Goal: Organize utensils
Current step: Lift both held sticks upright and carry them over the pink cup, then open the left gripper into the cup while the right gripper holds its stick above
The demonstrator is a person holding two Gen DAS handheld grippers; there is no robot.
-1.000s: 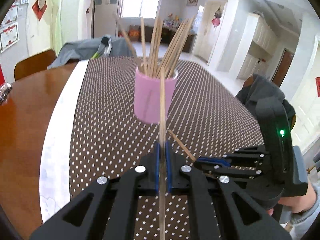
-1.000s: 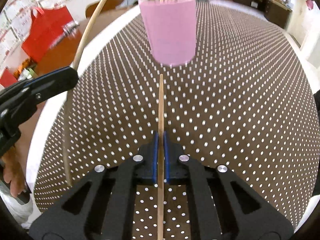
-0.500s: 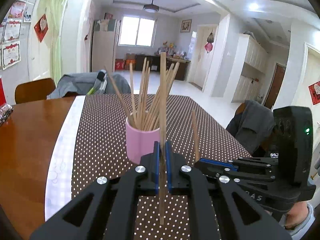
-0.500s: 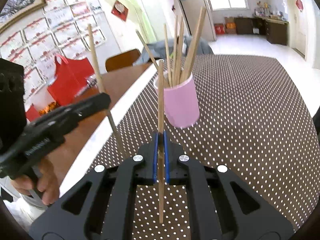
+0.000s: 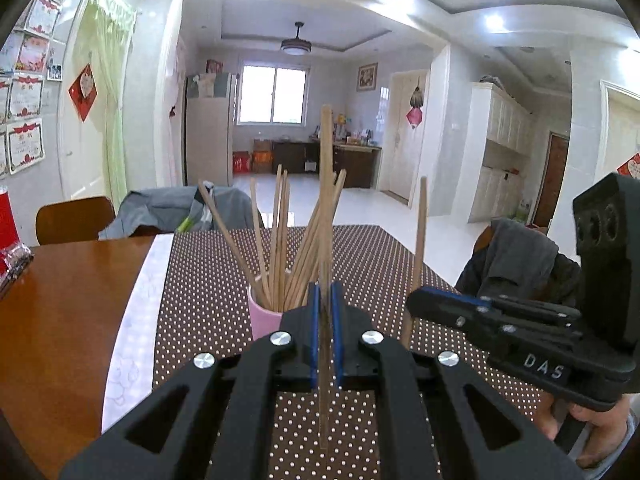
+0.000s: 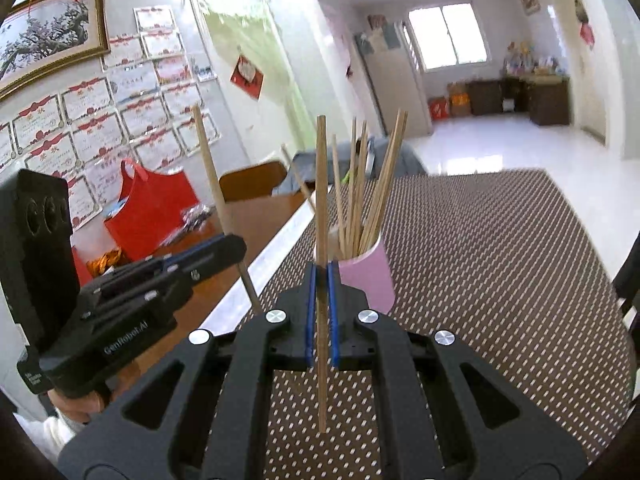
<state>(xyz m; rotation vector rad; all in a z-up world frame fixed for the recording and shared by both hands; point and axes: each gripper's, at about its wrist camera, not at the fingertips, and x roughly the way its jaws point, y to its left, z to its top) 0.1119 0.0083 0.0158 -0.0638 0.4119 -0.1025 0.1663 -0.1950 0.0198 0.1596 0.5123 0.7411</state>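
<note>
A pink cup [image 5: 264, 318] [image 6: 366, 276] holding several wooden chopsticks stands on the dotted brown cloth. My left gripper [image 5: 325, 300] is shut on one chopstick [image 5: 326, 184], held upright just in front of the cup. My right gripper [image 6: 321, 280] is shut on another chopstick [image 6: 321, 184], also upright, near the cup's left side in its view. In the left wrist view the right gripper [image 5: 416, 304] shows at the right with its chopstick [image 5: 420, 232]. In the right wrist view the left gripper [image 6: 236, 248] shows at the left with its chopstick [image 6: 212, 172].
The brown dotted cloth [image 6: 500, 264] covers the wooden table [image 5: 60, 304]. A red bag [image 6: 152, 208] sits at the table's far side. Chairs with grey clothing [image 5: 168, 208] [image 5: 516, 264] stand around the table. A person's hand [image 5: 592, 432] holds the right gripper.
Both grippers rose and tilted up from looking down at the cloth, each lifting its chopstick to upright. The cup now sits lower and partly behind the fingers.
</note>
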